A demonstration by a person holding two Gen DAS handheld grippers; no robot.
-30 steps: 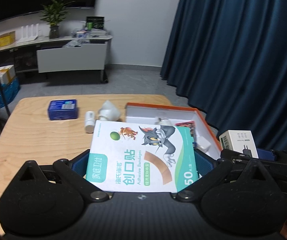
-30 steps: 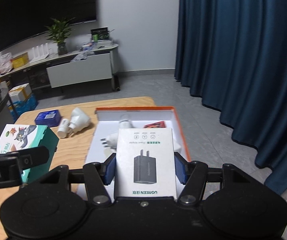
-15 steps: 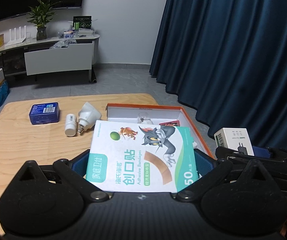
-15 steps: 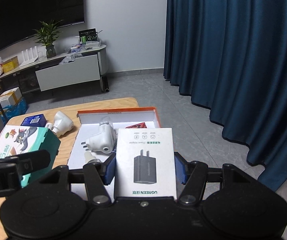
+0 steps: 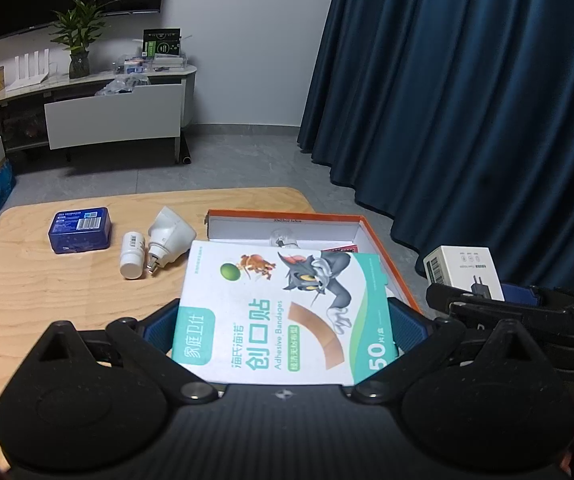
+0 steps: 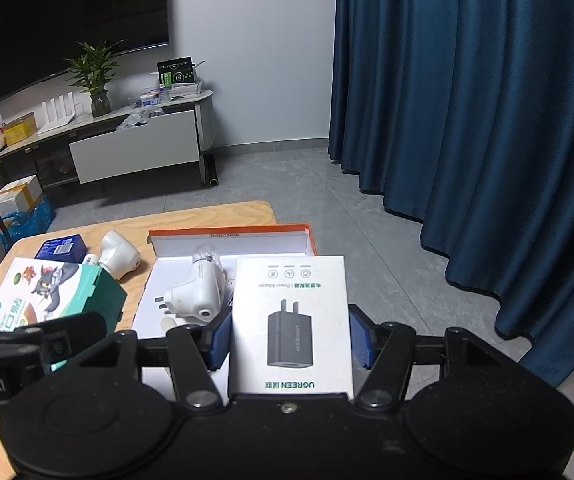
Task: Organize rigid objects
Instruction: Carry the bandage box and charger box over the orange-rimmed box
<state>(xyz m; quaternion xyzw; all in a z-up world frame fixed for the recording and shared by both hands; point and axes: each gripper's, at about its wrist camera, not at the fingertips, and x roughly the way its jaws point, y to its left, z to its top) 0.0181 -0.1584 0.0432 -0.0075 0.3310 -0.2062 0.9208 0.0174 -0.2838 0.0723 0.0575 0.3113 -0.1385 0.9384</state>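
Observation:
My left gripper [image 5: 285,322] is shut on a bandage box [image 5: 283,304] with a cartoon cat, held flat above the wooden table [image 5: 39,300]. This box covers the near part of an orange-rimmed white tray box [image 5: 379,244]. My right gripper [image 6: 290,336] is shut on a white power adapter box [image 6: 291,300], its blue pads [image 6: 219,336] pressed to the sides, over the tray's [image 6: 227,233] right part. Inside the tray lie a white plug adapter [image 6: 195,300] and a clear bulb [image 6: 205,258]. The adapter box [image 5: 463,268] also shows at the right of the left wrist view.
On the table left of the tray lie a blue box [image 5: 79,230], a small white bottle [image 5: 132,254] and a white cone-shaped plug lamp [image 5: 169,238]. A dark blue curtain [image 6: 467,120] hangs to the right. A low cabinet [image 6: 139,148] stands at the far wall.
Both grippers have drifted right, so the table items and tray sit further left in each view. Each still grips its box.

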